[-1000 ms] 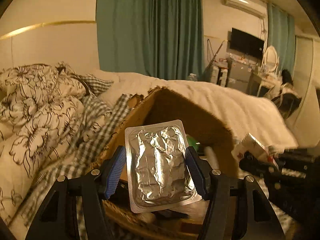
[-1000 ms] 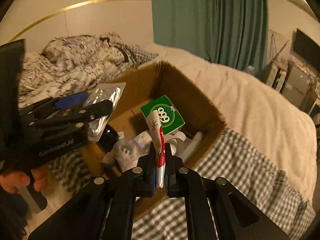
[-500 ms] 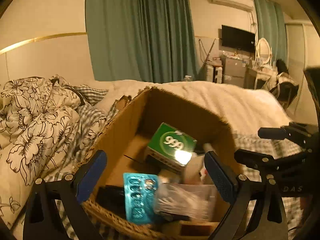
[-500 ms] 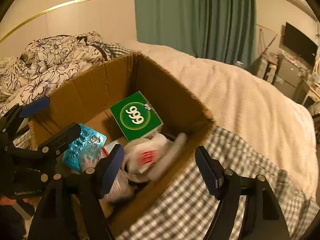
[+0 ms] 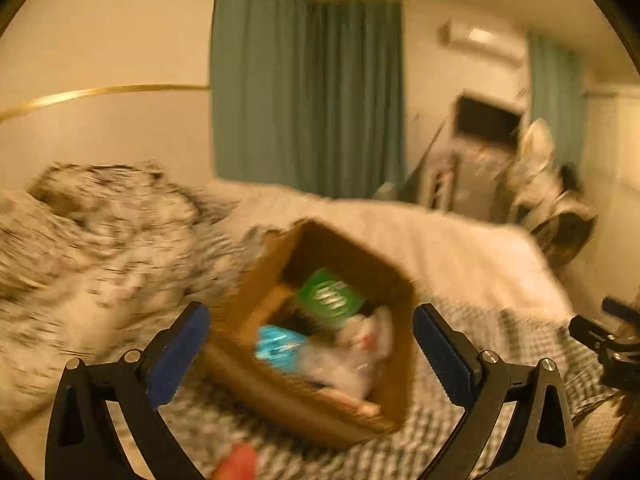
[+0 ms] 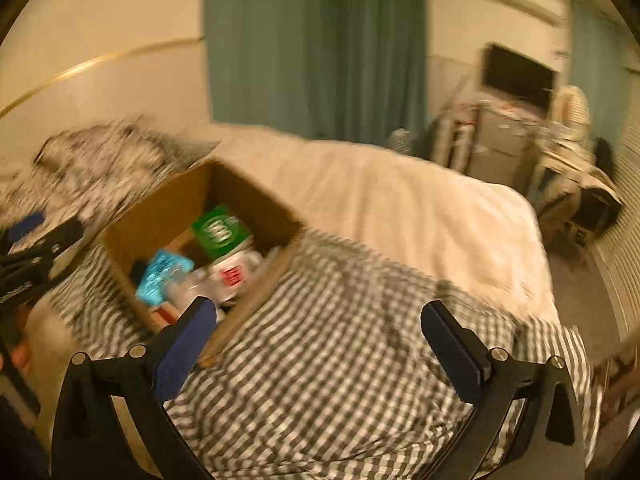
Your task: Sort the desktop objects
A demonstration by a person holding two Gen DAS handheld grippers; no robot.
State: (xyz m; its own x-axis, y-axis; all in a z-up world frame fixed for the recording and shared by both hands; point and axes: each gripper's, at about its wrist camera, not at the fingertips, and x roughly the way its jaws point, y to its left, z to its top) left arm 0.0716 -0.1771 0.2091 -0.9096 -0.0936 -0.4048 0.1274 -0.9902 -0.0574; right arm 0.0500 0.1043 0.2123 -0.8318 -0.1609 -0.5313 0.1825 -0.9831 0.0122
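Note:
A brown cardboard box [image 5: 396,364] [image 6: 160,208] sits on the checked bedsheet. Inside lie a green box marked 999 [image 5: 330,298] [image 6: 220,232], a blue blister pack [image 5: 278,346] [image 6: 162,274] and a white packet with a red mark [image 6: 234,274]. My left gripper [image 5: 310,348] is open and empty, drawn back in front of the box. My right gripper [image 6: 320,340] is open and empty above the sheet, right of the box. Both views are blurred by motion.
The checked sheet [image 6: 340,380] covers the near bed, a cream blanket [image 6: 400,208] lies behind. A flowered duvet [image 5: 80,240] is piled at left. A red blurred thing [image 5: 236,464] shows at the bottom edge. Furniture and a TV [image 6: 520,76] stand at far right.
The left gripper let go of the foil blister pack and the right let go of the white packet; both now lie in the box. Both grippers opened and pulled back from the box.

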